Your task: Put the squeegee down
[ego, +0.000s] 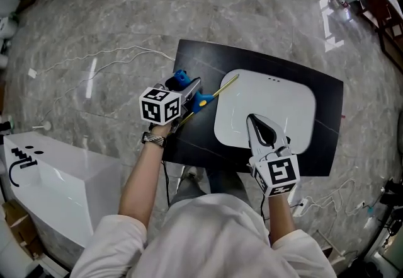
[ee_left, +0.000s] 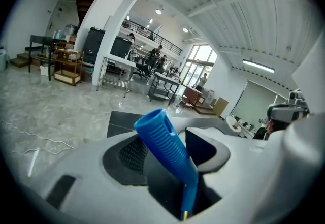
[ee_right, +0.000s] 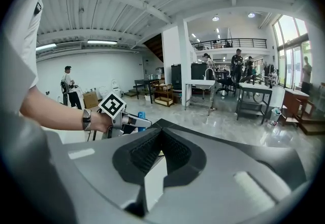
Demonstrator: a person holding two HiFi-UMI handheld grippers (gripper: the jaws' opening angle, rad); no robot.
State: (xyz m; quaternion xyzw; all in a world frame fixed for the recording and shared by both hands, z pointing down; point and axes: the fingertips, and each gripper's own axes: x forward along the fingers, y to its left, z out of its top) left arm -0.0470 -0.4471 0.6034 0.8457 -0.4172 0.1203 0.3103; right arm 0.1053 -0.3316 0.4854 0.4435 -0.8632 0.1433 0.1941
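Observation:
A squeegee with a ribbed blue handle [ee_left: 165, 147] and a thin yellow blade [ego: 225, 85] is at the left edge of the white tray [ego: 277, 97] on the black table [ego: 201, 56]. The handle stands tilted between the jaws of my left gripper [ego: 194, 89]; the jaws stand apart and neither pad presses it. The blade's far end lies over the tray's left rim. My right gripper [ego: 253, 120] hovers over the tray's near part with its jaws closed tip to tip and nothing in them. In the right gripper view the left gripper [ee_right: 133, 120] shows off to the left.
A white tub-like unit [ego: 56, 176] stands left of the person. White cables [ego: 119, 53] trail over the marble floor left of the table, another cable [ego: 334, 198] at lower right. Metal tables [ee_left: 117, 73] and people stand far off in the hall.

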